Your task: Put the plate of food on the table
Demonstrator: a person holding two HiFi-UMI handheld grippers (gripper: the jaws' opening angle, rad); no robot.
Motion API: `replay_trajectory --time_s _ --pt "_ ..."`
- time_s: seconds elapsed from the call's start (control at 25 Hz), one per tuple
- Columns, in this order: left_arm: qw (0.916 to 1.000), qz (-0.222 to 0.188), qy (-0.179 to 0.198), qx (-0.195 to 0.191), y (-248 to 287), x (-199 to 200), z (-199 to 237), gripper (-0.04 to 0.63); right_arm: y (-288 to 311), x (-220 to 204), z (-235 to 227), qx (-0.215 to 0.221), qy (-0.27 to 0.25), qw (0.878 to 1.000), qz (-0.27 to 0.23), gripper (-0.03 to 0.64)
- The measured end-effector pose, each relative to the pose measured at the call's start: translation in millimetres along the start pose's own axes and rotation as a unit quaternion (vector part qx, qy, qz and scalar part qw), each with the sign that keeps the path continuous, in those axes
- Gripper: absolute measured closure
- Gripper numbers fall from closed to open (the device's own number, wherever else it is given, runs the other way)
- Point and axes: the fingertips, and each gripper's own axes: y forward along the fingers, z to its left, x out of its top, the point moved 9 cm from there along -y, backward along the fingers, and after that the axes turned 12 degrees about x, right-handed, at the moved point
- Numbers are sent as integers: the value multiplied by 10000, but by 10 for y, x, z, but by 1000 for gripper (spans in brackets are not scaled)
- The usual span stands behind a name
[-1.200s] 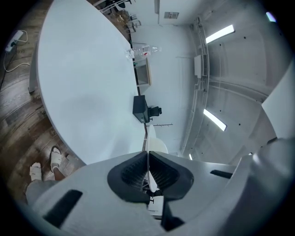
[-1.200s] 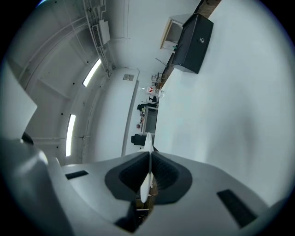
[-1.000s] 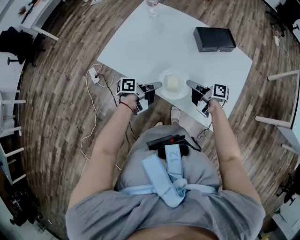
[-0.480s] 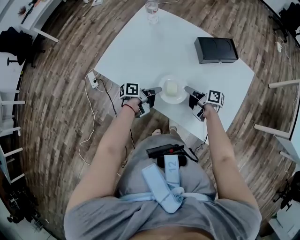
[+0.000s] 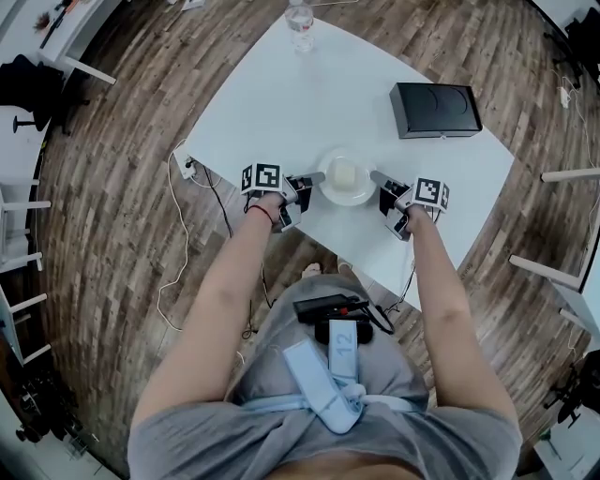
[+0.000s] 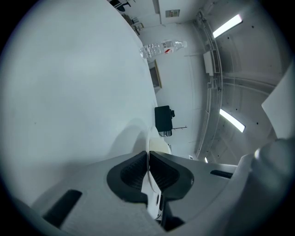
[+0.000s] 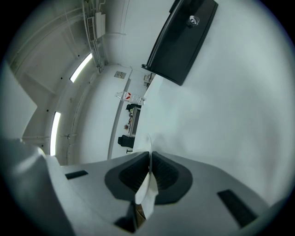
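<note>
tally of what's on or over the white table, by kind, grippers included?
plate: 1
food block on it: 1
black box: 1
clear bottle: 1
grippers: 2, left gripper and right gripper, each shut on the plate's rim
Total: 6

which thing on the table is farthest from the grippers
The clear water bottle at the far edge of the table; the black box sits nearer, and the left gripper and right gripper hold the plate.
</note>
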Motion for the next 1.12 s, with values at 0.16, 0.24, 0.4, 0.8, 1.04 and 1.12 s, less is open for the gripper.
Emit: replay_trajectory --time_s 0.16,0.24,0.4,0.8,1.04,1.12 --pt "10000 -36 37 41 68 135 -10 568 52 122 -33 -30 -56 10000 -43 580" --pt "9999 -46 76 58 106 206 -11 568 79 188 -54 -41 -95 9999 -57 580" --pt "9997 -50 179 175 161 299 -13 568 123 271 -95 -47 -111 9999 -94 580" --pt "9994 -156 186 262 218 435 -48 568 157 331 -131 -207 270 9987 -378 580" --pt "9992 -213 190 271 251 530 -36 568 195 362 -135 -336 321 9976 -514 580" --pt "9991 -213 218 293 247 554 -50 568 210 372 -131 -376 319 9975 -508 580"
